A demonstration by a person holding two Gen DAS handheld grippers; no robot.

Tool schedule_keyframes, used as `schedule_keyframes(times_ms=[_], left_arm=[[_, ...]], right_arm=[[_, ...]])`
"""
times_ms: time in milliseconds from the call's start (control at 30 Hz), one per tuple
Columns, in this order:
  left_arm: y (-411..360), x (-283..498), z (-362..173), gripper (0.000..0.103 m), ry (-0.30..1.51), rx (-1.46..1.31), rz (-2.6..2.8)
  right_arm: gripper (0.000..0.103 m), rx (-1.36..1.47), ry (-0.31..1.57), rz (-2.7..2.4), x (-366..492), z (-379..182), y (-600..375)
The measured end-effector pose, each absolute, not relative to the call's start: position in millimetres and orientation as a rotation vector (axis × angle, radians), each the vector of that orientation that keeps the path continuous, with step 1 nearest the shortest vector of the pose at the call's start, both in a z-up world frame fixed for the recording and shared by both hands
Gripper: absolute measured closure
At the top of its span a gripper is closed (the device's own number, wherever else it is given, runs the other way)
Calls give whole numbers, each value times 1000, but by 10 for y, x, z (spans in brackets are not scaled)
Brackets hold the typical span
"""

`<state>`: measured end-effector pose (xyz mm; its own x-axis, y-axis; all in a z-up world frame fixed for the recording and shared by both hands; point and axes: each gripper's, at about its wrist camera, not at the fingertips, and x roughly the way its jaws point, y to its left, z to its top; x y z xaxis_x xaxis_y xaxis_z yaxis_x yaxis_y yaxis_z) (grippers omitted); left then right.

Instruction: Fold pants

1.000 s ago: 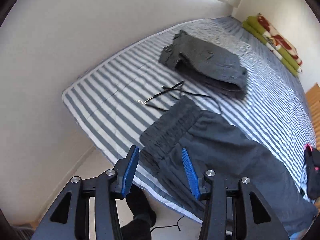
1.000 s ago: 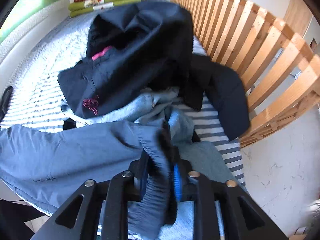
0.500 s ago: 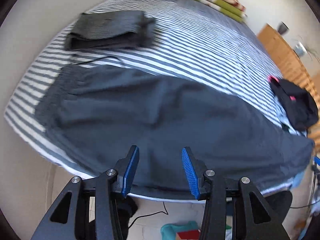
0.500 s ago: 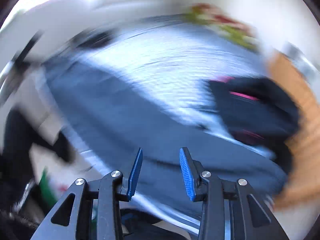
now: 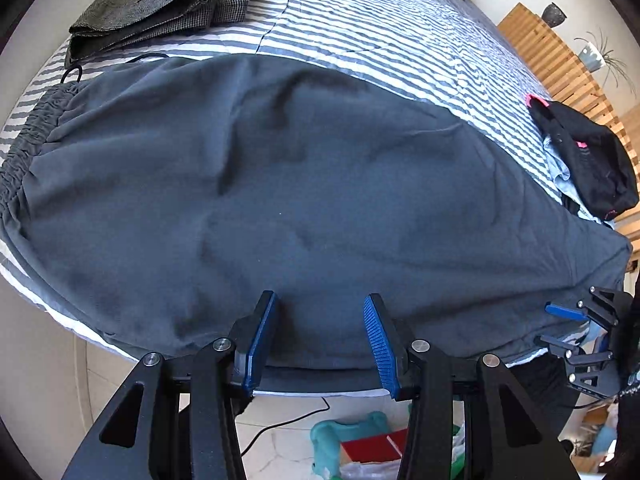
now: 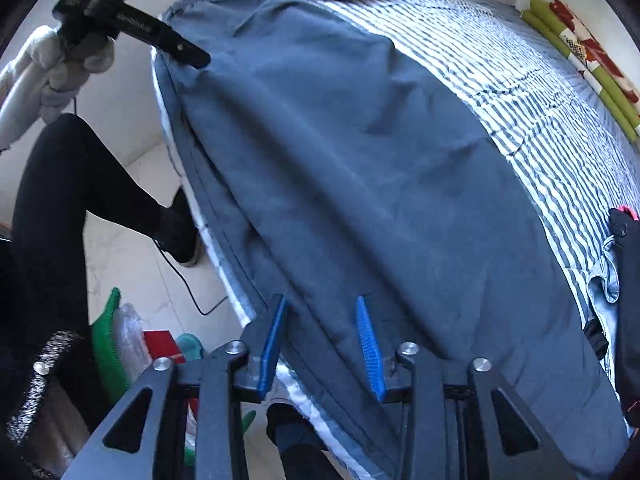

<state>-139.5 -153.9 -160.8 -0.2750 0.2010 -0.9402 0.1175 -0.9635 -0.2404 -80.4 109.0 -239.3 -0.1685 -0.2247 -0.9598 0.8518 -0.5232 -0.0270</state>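
The grey-blue pants (image 5: 304, 200) lie spread flat along the near edge of the bed (image 5: 380, 32), gathered waistband (image 5: 24, 140) at the left in the left wrist view, leg ends running off toward the right. A black drawstring loop (image 5: 72, 72) shows by the waistband; where its other end goes is hidden under the cloth. The near hem hangs a little over the mattress edge, so its outline there is hard to trace.

The left tool (image 5: 320, 336) hangs over that near edge with its blue pads about halfway apart — nothing between them. The right tool (image 6: 322, 344) points down at the pants too; its jaws are closing, with only a narrow gap, and they grip no cloth, though the fabric edge sits just behind the pads.

A folded dark garment (image 5: 160, 4) rests at the far left corner of the bed. A black garment with pink trim (image 5: 592, 160) and some pale blue cloth lie at the right, partly cut off. Striped folded bedding (image 6: 584, 56) lies along the far side, beside a slatted wooden frame (image 5: 560, 64).
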Motion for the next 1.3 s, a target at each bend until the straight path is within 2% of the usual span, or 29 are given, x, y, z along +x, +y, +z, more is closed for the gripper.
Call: schedule_keyframes(times_ms=[33,133,233,400,500,600,700,833,933,1000,1133,1167,1233,1300], left_arm=[[-1524,-1394,-1609,55,-403,-1861,2432],[-1478,-1388,-1597,55,-374,-1864,2428],[-1450,-1364,-1565,55,-357,-1863,2435],[-1498,-1284,-1387,55,-377,-1831,2451],[-1563,-1235,-1213,55,-406,-1793,2472],[-1534,-1352,-981,55,-356,-1749,2509],[-1399,-1584,-833,55,-299,-1725,2516],[-1116,-2005,-804,55,-189,-1692,2494],[-909,-2295,-983,55,-140,-1713,2423],[-889,-2356,-1189,55,-106,-1772,2382],[-1110,-2263,-1664,55,-84,-1966,2337],[-1175,-2233,-1651,56,-131,-1942,2344],[-1263,-2216,-1553,56,-189,-1939,2374],[-1283,-2233,-1367,56,-212,-1879,2419]], right_arm=[[86,1343,758,-1785,-820,-2428,1106],[96,1386,702,-1786,-889,-2471,1146],[101,1377,680,-1800,-878,-2389,1178],[101,1281,653,-1750,-636,-2000,1263],[101,1307,743,-1640,-406,-2164,1197],[97,1321,848,-1626,-350,-2324,1119],[89,1339,701,-1661,-578,-2139,1215],[85,1308,464,-1765,-1119,-1702,1454],[83,1342,308,-1829,-1703,-1540,1555],[83,1364,268,-1845,-2001,-1524,1526],[83,1386,256,-1823,-2471,-1722,1257],[83,1399,248,-1800,-2586,-1844,1135],[74,1439,228,-1760,-2791,-2066,944],[70,1474,192,-1713,-2926,-2260,792]])
